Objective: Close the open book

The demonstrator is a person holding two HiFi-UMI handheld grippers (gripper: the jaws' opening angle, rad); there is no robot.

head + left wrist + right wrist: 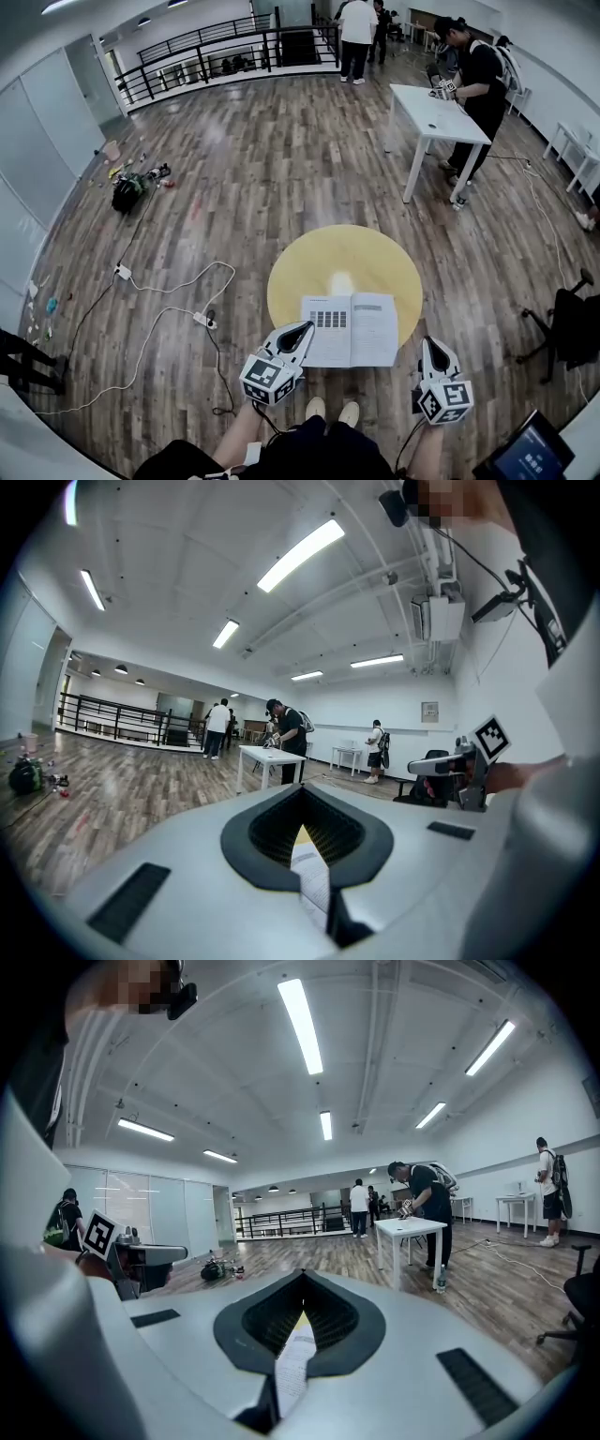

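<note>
Book (350, 329) lies open and flat at the six-o'clock rim of the round yellow worktop (309, 272). The left gripper (302, 331), jaws together and empty, is at its nine-o'clock edge. The right gripper (432, 347), likewise closed, waits near four o'clock. Best to slip one tip under a cover and swing it over.

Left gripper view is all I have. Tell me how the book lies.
Observer: The book lies open, pages up, on a round yellow table, close to its near edge.
Operator: Say where my hand-held gripper's tip is against it.
Observer: The left hand-held gripper has its tip at the book's left edge, low on that side. Whether it touches the page, I cannot tell.
</note>
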